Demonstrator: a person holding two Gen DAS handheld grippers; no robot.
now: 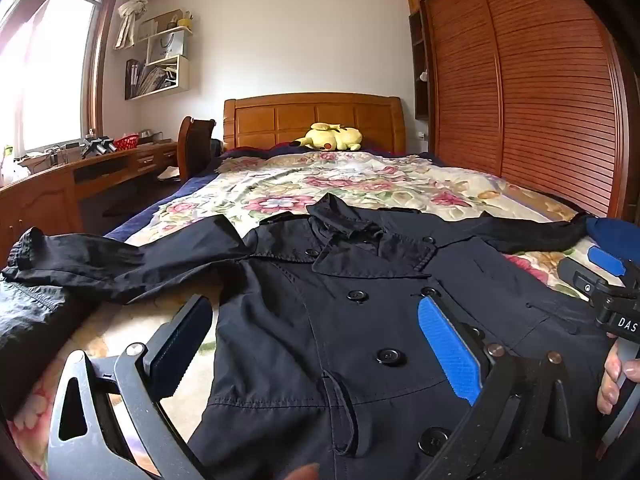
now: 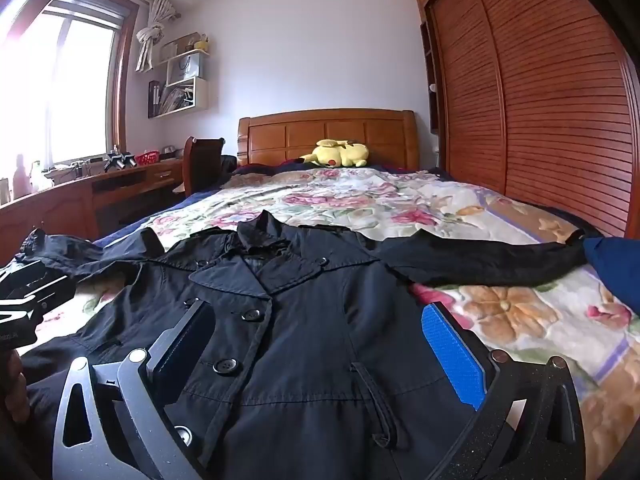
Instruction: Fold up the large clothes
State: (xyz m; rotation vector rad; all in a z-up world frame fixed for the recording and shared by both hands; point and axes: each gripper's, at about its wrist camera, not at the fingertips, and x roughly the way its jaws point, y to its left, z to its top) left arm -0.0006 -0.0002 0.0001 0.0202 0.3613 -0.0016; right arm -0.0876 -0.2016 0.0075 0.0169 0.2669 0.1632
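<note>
A black double-breasted coat (image 1: 360, 300) lies face up on the bed, collar toward the headboard, both sleeves spread out to the sides. It also shows in the right wrist view (image 2: 304, 320). My left gripper (image 1: 316, 344) is open and empty, held just above the coat's front on its left half. My right gripper (image 2: 320, 356) is open and empty above the coat's right half. The right gripper shows at the right edge of the left wrist view (image 1: 608, 284). The left gripper's body shows at the left edge of the right wrist view (image 2: 24, 300).
The bed has a floral cover (image 1: 360, 184) and a wooden headboard (image 1: 312, 120) with a yellow plush toy (image 1: 330, 136). A slatted wooden wardrobe (image 1: 540, 100) stands at the right. A desk (image 1: 80, 176) and chair (image 1: 192, 148) stand at the left. Something blue (image 2: 616, 268) lies by the right sleeve end.
</note>
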